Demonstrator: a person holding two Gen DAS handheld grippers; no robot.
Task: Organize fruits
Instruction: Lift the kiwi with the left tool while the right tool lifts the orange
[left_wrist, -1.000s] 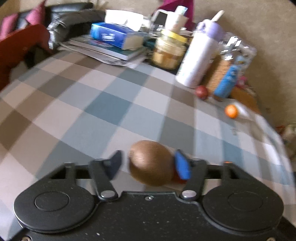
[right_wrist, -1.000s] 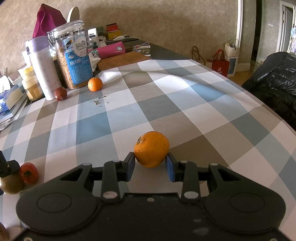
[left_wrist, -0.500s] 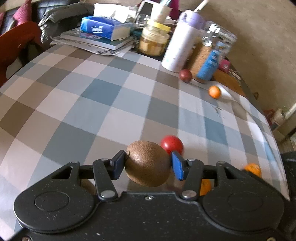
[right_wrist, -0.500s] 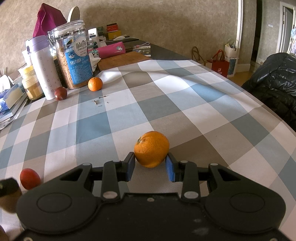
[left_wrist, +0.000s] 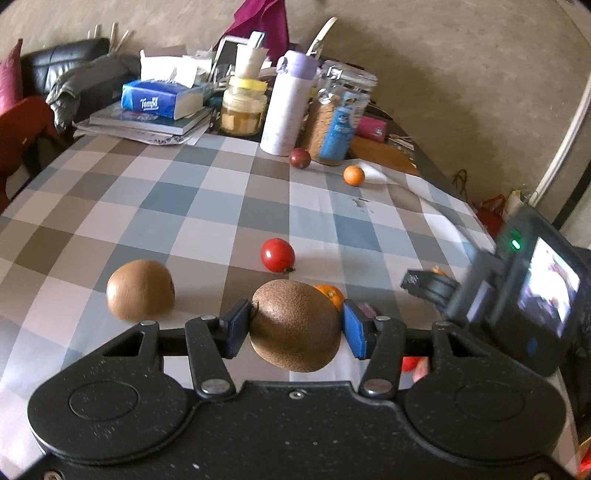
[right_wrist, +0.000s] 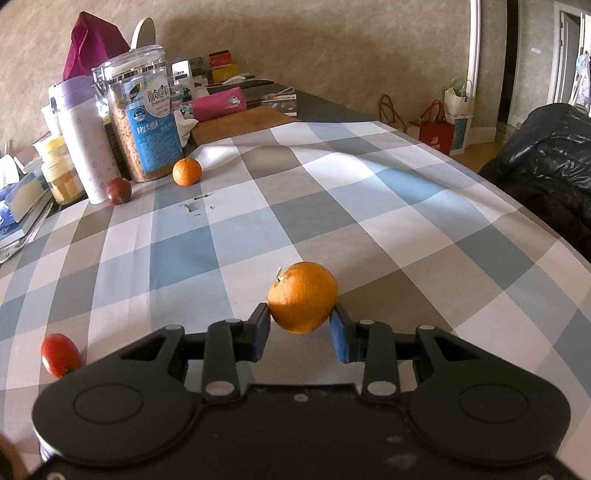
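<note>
My left gripper (left_wrist: 293, 328) is shut on a brown kiwi (left_wrist: 295, 330) and holds it above the checked tablecloth (left_wrist: 207, 206). A second kiwi (left_wrist: 140, 295) lies to its left, a red tomato (left_wrist: 277, 254) lies ahead, and an orange (left_wrist: 330, 295) peeks out behind the held kiwi. My right gripper (right_wrist: 300, 332) is shut on an orange (right_wrist: 303, 297) low over the cloth; its body shows in the left wrist view (left_wrist: 517, 295). A small orange (right_wrist: 187, 172) and a dark red fruit (right_wrist: 119, 191) lie far back. The tomato also shows in the right wrist view (right_wrist: 59, 355).
At the table's far end stand a white bottle (left_wrist: 286, 107), a cereal jar (left_wrist: 338, 118), a yellow-lidded jar (left_wrist: 243, 110), and a tissue box on books (left_wrist: 162, 101). A black jacket (right_wrist: 550, 166) lies at the right edge, shopping bags (right_wrist: 436, 129) beyond it.
My left gripper has carried the kiwi rightward, swinging its view so the second kiwi, tomato and right gripper show. The right gripper has held still with its orange.
</note>
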